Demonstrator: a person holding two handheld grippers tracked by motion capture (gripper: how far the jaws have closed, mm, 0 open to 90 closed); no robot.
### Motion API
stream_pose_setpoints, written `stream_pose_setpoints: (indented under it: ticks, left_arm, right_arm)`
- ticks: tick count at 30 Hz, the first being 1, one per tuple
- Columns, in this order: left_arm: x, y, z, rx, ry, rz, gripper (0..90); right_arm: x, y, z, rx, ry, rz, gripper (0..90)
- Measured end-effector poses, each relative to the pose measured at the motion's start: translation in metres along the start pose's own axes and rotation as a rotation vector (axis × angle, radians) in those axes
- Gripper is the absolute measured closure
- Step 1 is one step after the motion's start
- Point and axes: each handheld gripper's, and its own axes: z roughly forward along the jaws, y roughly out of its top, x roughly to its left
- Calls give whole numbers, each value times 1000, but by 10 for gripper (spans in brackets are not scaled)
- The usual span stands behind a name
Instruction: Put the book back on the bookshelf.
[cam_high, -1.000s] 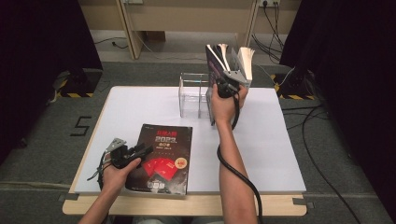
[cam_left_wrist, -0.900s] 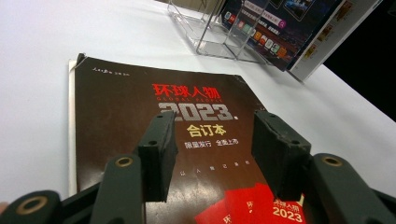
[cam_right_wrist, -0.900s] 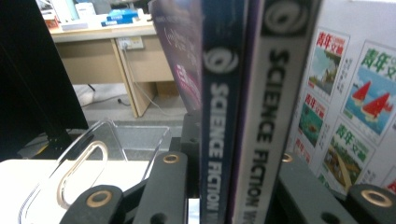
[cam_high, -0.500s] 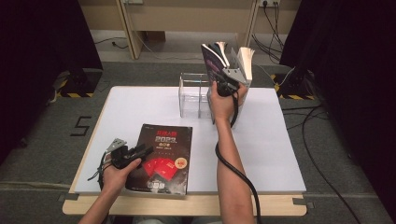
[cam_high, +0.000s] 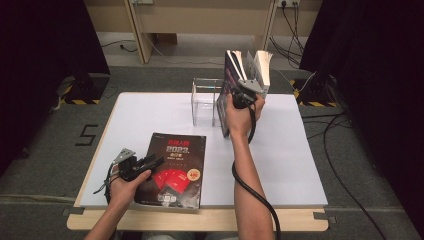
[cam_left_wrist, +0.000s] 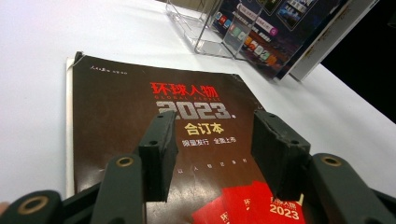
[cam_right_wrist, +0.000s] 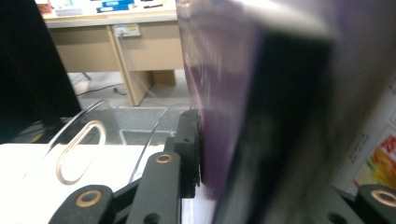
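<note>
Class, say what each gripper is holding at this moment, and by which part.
The right gripper, whose jaws have just been opening, holds the upright purple book near its upper edge. The left gripper holds nothing; its open jaws hover over the brown magazine.

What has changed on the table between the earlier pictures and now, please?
Little. The right gripper has just been opening its jaws slightly, with the thick upright book between them, the left pad touching its cover beside the clear rack. The left gripper hovers open over the dark magazine, which has not moved.
</note>
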Motion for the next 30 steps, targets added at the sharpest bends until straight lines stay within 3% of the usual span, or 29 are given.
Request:
stream_pose_setpoints:
  ticks: [3,12,19,30]
  left_arm:
    - [-1,-1,1,3,-3,0,497]
    - [-2,0,0,3,-6,2,498]
    - [-2,1,0,-3,-6,-2,498]
    - [-2,1,-1,-4,-3,2,497]
  right_arm:
    - [-3,2,-5,22,21,9,700]
    - [-13,16,-11,76,21,33,643]
    - [-10,26,-9,80,19,55,603]
    - [-10,21,-16,104,-22,80,556]
